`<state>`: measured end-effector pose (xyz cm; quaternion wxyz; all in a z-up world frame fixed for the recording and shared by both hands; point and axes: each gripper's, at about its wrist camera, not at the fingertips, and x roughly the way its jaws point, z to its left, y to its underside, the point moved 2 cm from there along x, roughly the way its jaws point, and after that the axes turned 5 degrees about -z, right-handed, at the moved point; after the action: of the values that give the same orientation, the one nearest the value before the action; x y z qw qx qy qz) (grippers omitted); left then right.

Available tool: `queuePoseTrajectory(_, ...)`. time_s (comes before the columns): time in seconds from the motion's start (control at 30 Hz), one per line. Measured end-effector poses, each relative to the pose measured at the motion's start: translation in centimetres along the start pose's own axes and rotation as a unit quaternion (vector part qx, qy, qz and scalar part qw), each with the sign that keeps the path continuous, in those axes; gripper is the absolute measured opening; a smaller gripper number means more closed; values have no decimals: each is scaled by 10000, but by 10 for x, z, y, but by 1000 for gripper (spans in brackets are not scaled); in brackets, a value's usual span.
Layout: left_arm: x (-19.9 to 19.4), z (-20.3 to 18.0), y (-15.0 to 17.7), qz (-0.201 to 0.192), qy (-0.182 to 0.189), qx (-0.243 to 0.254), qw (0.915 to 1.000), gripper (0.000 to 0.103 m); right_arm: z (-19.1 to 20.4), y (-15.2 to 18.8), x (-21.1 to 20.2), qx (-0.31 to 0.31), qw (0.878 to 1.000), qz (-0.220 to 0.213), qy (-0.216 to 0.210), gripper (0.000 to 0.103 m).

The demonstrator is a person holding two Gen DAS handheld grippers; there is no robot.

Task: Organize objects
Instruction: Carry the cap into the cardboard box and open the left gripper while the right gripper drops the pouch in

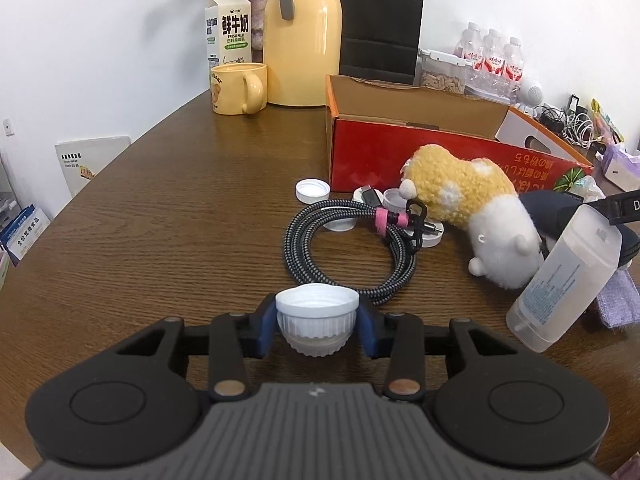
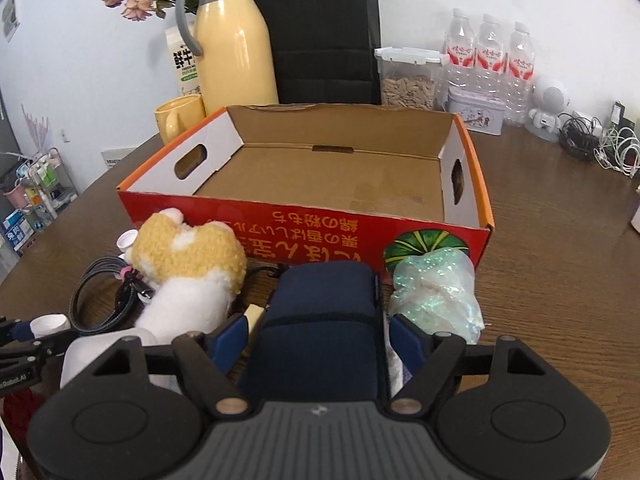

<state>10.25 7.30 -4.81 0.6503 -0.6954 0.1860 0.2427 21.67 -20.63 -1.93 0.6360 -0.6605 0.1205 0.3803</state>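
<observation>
My left gripper (image 1: 316, 328) is shut on a white ribbed bottle cap (image 1: 316, 312), just above the wooden table (image 1: 180, 220). Beyond it lie a coiled braided cable (image 1: 344, 236), other white caps (image 1: 313, 191) and a yellow-and-white plush toy (image 1: 472, 200). My right gripper (image 2: 316, 336) is shut on a navy blue case (image 2: 320, 312) that lies in front of the open red cardboard box (image 2: 304, 232), whose inside is bare. The plush toy (image 2: 188, 264) lies left of the case, and a glittery plastic bag (image 2: 436, 292) lies right of it.
A translucent bottle (image 1: 564, 276) leans at the right. At the back stand a yellow thermos (image 2: 236, 48), a yellow mug (image 1: 236, 88), a milk carton (image 1: 228, 28), a seed jar (image 2: 408, 80), water bottles (image 2: 492, 52) and a tin (image 2: 476, 114). Tangled cables (image 2: 600, 144) lie far right.
</observation>
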Motion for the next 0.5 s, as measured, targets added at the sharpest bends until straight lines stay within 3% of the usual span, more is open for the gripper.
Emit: queuePoseTrajectory(0.5, -5, 2, -5, -116, 129, -25, 9998, 42, -9, 0, 8, 223, 9986, 345, -332, 80)
